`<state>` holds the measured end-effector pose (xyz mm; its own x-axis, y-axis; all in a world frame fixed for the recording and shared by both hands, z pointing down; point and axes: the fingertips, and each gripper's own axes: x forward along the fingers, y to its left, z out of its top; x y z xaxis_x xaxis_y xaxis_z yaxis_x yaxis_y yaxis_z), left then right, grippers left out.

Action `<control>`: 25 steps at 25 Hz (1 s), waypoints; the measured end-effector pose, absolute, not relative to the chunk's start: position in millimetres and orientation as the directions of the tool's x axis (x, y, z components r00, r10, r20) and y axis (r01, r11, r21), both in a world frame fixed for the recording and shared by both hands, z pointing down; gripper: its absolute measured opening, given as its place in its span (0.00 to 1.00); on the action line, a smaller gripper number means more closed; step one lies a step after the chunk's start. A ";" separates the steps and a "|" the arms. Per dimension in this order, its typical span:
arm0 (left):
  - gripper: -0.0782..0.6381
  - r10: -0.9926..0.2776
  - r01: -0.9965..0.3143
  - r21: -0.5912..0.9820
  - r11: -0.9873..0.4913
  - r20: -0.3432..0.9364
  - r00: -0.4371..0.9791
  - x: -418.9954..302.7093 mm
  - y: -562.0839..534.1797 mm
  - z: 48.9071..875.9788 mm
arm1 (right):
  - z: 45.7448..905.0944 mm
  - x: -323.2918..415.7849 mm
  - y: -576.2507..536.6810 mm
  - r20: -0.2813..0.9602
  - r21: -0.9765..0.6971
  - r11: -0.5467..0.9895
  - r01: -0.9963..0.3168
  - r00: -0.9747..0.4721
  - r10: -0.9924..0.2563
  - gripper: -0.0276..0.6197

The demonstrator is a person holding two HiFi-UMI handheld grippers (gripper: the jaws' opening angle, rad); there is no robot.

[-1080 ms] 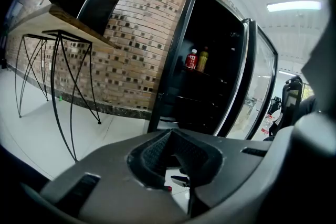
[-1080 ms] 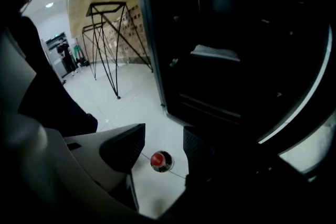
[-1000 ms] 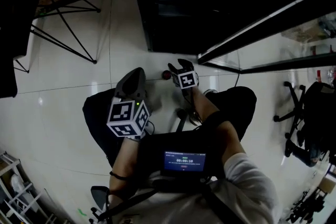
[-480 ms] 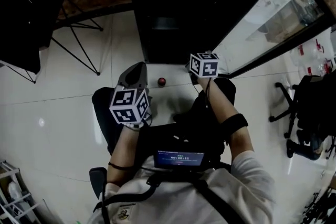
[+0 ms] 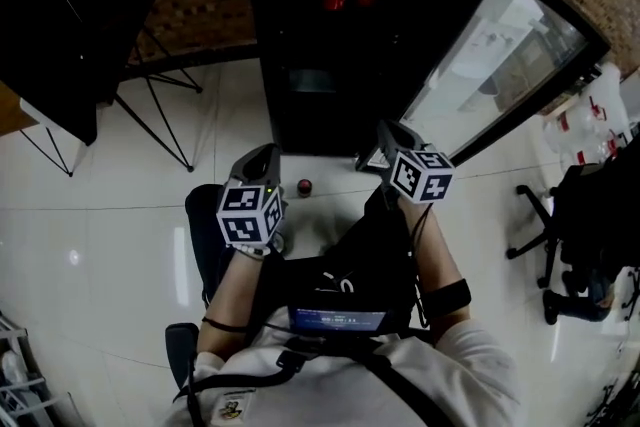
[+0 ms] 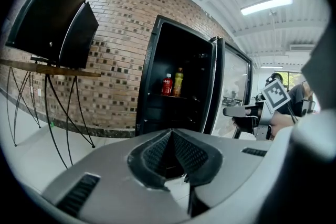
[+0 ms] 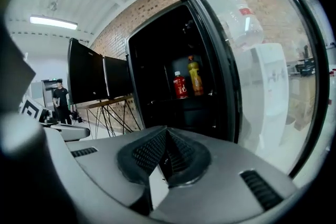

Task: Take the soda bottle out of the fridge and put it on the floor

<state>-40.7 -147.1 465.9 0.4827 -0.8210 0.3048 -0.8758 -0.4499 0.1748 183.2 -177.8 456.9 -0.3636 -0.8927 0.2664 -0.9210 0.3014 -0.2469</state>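
Fridge interior mostly too dark to see; red bottle & yellow bottle labels too small; red obj on floor unidentifiable.

The tall black fridge stands open ahead of both tools, and its dark front is free to enter. Its glass door swings out just right of the right tool and walls off that side. On the shelf ahead, 2 bottles stand close together: a red soda bottle and a yellow-orange bottle on its right. Thin black stand legs cross the white tiled floor left of the left tool. A small dark red round thing lies on the floor between the tools.
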 end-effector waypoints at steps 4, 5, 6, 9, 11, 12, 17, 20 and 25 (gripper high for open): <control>0.11 -0.831 -0.880 0.153 -0.450 0.288 0.476 -41.0 -147.7 463.8 | 448.8 191.0 -160.8 0.241 -0.222 0.324 -0.920 -0.374 -0.896 0.04; 0.11 -0.833 -0.881 0.147 -0.449 0.288 0.473 -41.5 -148.6 463.5 | 448.9 191.0 -158.4 0.237 -0.223 0.332 -0.917 -0.381 -0.894 0.04; 0.11 -0.832 -0.882 0.142 -0.450 0.292 0.471 -41.6 -148.8 463.7 | 449.4 191.2 -155.3 0.235 -0.224 0.338 -0.914 -0.387 -0.892 0.04; 0.11 -0.829 -0.881 0.136 -0.453 0.300 0.473 -40.7 -147.8 463.5 | 448.4 193.9 -144.9 0.239 -0.228 0.342 -0.912 -0.393 -0.888 0.04; 0.11 -0.832 -0.883 0.137 -0.450 0.297 0.469 -41.8 -149.2 460.7 | 444.3 194.9 -141.9 0.239 -0.233 0.347 -0.909 -0.399 -0.885 0.04; 0.11 -0.833 -0.884 0.137 -0.447 0.296 0.467 -42.3 -150.2 459.3 | 442.2 195.5 -141.5 0.240 -0.234 0.349 -0.908 -0.401 -0.884 0.04; 0.11 -0.836 -0.886 0.136 -0.443 0.295 0.463 -40.1 -153.6 458.7 | 442.9 202.0 -143.0 0.250 -0.231 0.343 -0.910 -0.396 -0.883 0.04; 0.11 -0.836 -0.887 0.138 -0.441 0.294 0.462 -37.7 -154.8 459.1 | 443.2 202.6 -144.2 0.249 -0.228 0.342 -0.911 -0.395 -0.884 0.04; 0.11 -0.835 -0.887 0.140 -0.440 0.299 0.462 -37.9 -155.3 461.3 | 440.4 203.2 -143.3 0.241 -0.185 0.332 -0.925 -0.371 -0.897 0.04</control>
<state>-37.9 -155.3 461.3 0.4617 -0.8352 0.2987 -0.8869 -0.4401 0.1403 203.2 -143.3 440.4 -0.3708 -0.8970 0.2407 -0.9247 0.3325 -0.1853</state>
